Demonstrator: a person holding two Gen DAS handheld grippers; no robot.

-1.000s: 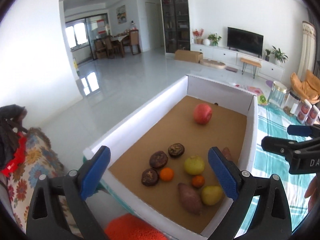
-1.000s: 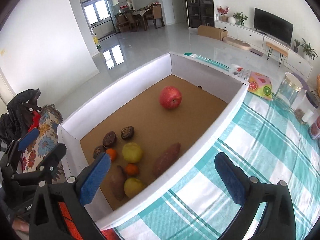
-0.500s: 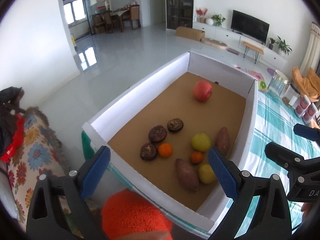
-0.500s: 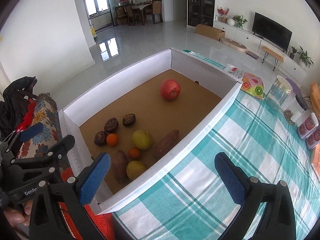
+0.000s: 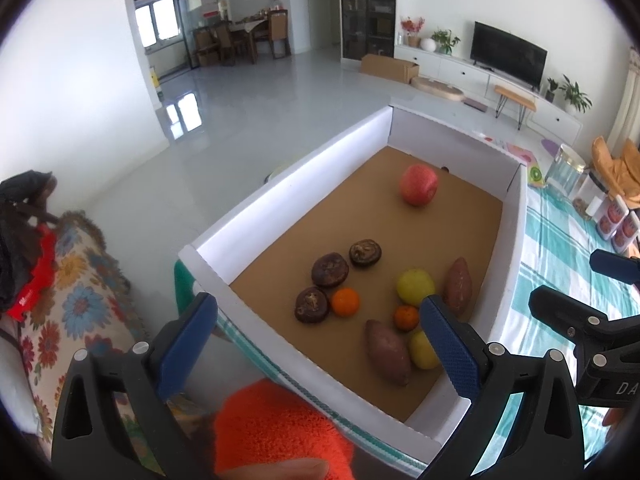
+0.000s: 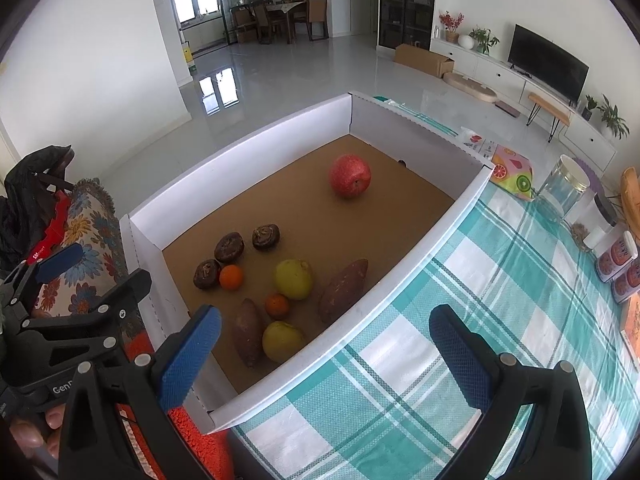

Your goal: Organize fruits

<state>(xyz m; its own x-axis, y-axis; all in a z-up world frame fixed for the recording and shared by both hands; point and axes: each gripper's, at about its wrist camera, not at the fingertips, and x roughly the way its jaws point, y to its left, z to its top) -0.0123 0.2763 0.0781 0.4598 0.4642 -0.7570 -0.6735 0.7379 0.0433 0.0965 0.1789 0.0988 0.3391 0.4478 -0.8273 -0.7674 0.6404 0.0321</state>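
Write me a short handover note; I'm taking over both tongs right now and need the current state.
Left tongs: open, empty, above the box's near end.
Right tongs: open, empty, over the box's right wall and the checked cloth.
In the box: red apple alone at the far end; three dark round items, two oranges, two yellow fruits and two sweet potatoes clustered near.
Done: nothing visibly sorted.
Left: all grouping.

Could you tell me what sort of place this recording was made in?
Most likely a home's open living and dining room: a television on a low white cabinet, a dining table with chairs, and a checked tablecloth under the fruit box.
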